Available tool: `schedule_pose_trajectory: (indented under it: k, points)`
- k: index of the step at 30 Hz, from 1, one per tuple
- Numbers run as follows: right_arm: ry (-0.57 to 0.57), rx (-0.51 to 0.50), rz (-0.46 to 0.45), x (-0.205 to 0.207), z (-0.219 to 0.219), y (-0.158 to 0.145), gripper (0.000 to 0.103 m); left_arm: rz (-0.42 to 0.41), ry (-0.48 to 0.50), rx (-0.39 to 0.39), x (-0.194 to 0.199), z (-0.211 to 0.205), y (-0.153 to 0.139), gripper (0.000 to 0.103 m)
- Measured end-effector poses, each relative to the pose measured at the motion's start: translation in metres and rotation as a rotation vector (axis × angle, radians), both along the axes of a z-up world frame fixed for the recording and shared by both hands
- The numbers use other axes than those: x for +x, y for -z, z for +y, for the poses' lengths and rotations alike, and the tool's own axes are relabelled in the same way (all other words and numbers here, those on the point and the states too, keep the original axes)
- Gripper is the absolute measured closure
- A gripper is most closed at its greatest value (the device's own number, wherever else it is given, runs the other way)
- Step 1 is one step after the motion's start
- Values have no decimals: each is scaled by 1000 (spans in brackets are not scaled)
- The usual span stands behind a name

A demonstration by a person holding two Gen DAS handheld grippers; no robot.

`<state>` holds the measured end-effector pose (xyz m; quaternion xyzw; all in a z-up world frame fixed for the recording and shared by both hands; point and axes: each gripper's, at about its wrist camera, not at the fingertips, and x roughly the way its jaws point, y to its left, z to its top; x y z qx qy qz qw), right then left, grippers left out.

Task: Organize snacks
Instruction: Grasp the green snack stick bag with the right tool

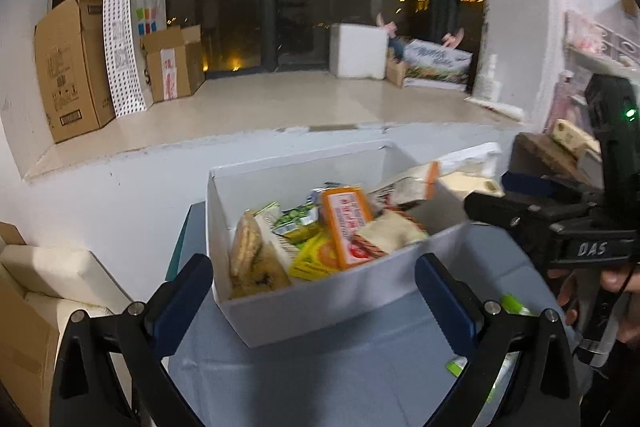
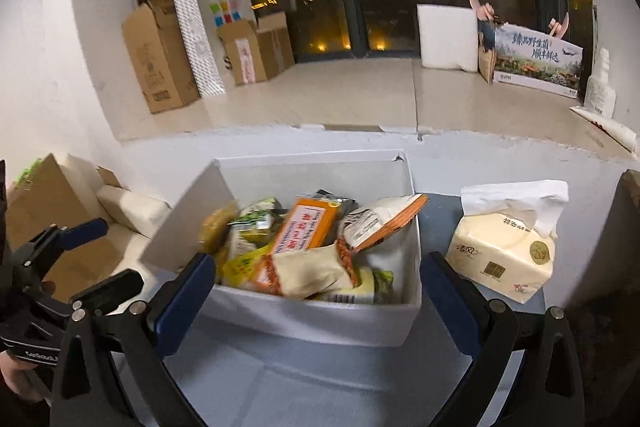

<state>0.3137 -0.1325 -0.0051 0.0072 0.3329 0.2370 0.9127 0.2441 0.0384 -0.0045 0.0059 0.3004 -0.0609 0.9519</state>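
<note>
A white open box (image 1: 320, 307) stands on the blue-grey table, filled with mixed snacks. Among them are an orange packet (image 1: 348, 227), a yellow packet (image 1: 312, 261) and a cookie pack (image 1: 248, 251). My left gripper (image 1: 313, 263) is open just short of the box's near wall, with nothing between its fingers. The right gripper (image 1: 504, 187) comes in from the right edge, beside the box. In the right wrist view the same box (image 2: 320, 323) and orange packet (image 2: 306, 227) lie ahead of my open, empty right gripper (image 2: 316, 263). The left gripper (image 2: 108, 255) shows at the left there.
A pack of tissues (image 2: 504, 259) sits on the table right of the box. Small green packets (image 1: 516, 305) lie loose near my left gripper's right finger. Cardboard boxes (image 1: 24, 339) stand left of the table. Behind it runs a tiled window ledge (image 2: 360, 95) with boxes and bags.
</note>
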Motion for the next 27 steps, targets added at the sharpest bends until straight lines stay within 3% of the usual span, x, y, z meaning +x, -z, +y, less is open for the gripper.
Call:
schedule_pose_trajectory:
  k: [7,12,14,19,27]
  points:
    - [-19,41,25,-64,-34,10,0,-79,77,-7,-75,-23,-12,0]
    - [70,105,115,-111,-73,49,0,-93,93,-54,-113,-29,-3,0]
    - [111,131,201,-124,-85,77,0,-85,95,-69,-122,-30,4,0]
    - [184,139,338,-125,-89,122,0,-51,111,-45,-133,-41,26,0]
    - [252,140,449,-81,-76,147,0,-16,119,-33,-135,-44,44,0]
